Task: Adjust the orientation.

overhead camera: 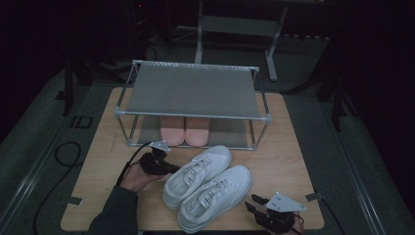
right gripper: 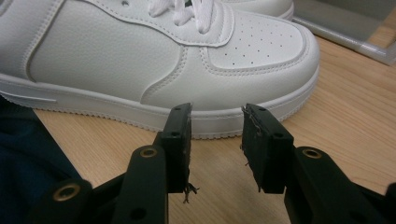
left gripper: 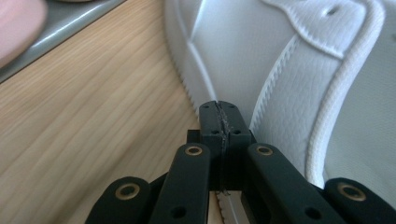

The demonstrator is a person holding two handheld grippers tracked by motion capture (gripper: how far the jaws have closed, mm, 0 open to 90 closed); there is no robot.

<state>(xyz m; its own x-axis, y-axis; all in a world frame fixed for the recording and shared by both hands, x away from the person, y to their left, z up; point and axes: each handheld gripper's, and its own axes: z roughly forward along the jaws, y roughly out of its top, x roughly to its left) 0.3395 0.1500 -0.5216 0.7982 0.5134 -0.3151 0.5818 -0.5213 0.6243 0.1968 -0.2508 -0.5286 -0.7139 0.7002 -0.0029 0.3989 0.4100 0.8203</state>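
In the high view, two white sneakers lie side by side on the wooden tabletop point(overhead camera: 288, 147), toes toward 1 o'clock. The left sneaker point(overhead camera: 195, 174) is nearer the rack point(overhead camera: 191, 90), which stands at 12 o'clock from the pair. The right sneaker point(overhead camera: 215, 198) lies at 5 o'clock from the left one. Pink slippers point(overhead camera: 183, 129) sit on the low shelf of the rack. The left tool point(overhead camera: 172, 169) is at 9 o'clock of the left sneaker, its tip at the shoe's side. The right tool point(overhead camera: 252, 203) is at 4 o'clock of the right sneaker, just beside its heel part.

In the left gripper view, the left tool point(left gripper: 219, 121) is closed, its jaws pressed together with nothing between them. Its tip is against the sole edge of the left sneaker point(left gripper: 289, 70); I cannot tell if it really touches.

In the right gripper view, the right tool point(right gripper: 217, 135) is open, with bare wood between its jaws. The right sneaker point(right gripper: 140, 60) lies just beyond the tips, apart from them, with its toe toward 2 o'clock.
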